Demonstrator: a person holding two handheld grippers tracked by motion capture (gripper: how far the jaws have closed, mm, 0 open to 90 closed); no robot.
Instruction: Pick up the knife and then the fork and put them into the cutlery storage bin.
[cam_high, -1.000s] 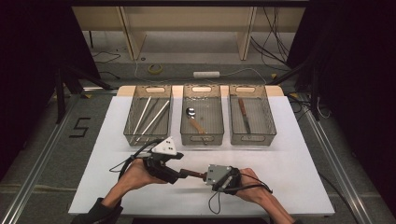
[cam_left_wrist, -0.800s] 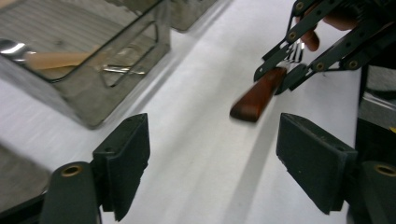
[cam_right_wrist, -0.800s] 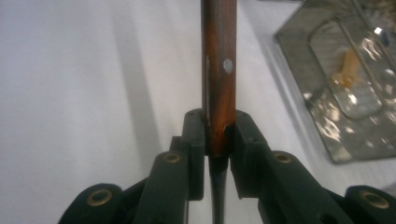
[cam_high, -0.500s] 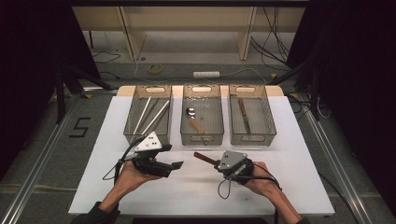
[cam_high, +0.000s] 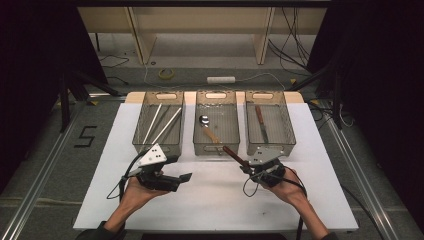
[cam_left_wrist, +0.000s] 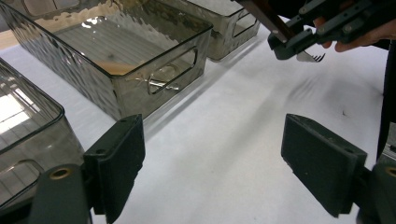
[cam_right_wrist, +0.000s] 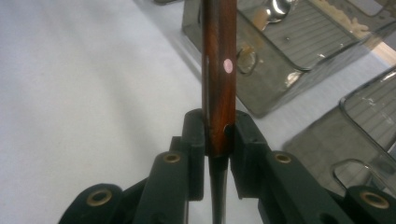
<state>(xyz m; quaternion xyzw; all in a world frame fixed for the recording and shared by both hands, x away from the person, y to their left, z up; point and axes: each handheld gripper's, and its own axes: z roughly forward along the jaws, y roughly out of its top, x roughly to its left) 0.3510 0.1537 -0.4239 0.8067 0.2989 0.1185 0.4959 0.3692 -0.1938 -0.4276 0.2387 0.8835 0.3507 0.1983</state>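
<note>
Item: wooden-handled metal fork (cam_right_wrist: 218, 79), dark reddish-brown handle with a pale rivet, tines seen past the jaws in the left gripper view. Location: above the white bench (cam_high: 215, 200), before the three smoked-plastic bins (cam_high: 216, 127), pinched by the right hand-held gripper (cam_high: 253, 169). Left hand-held gripper (cam_high: 186, 176): jaws just spread, nothing between. Step: handover complete, sorting pending. Next: carry to a bin, probably.

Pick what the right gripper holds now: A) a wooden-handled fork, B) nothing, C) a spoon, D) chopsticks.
A: the right gripper is clamped on a dark wooden handle, and the left gripper view shows the fork tines sticking out behind its jaws.
</note>
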